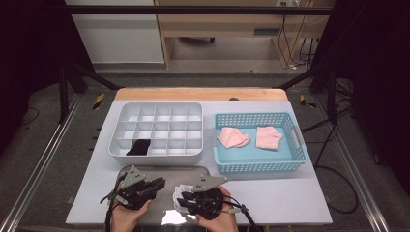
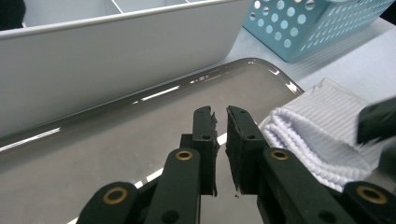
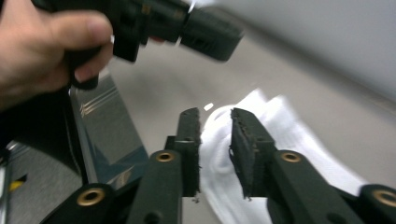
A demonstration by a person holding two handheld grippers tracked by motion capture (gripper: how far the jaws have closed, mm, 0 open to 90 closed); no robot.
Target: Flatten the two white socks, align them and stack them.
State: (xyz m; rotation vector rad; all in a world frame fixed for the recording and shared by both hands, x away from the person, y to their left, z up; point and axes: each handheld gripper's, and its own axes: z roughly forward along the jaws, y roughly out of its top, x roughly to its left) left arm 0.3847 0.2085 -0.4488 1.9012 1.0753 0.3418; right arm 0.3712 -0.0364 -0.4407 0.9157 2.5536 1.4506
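Observation:
A white ribbed sock lies on the metal tray at the table's front. My right gripper hangs just over the sock, its jaws open with the white fabric showing in the gap. My left gripper sits to the left of the sock over bare tray, its jaws shut to a thin slit with nothing between them. The right gripper view is blurred, and the left gripper's body and the hand holding it show at its top.
A white compartment organizer stands behind the tray, with a black item in a front-left cell. A blue basket to its right holds two pink cloth pieces.

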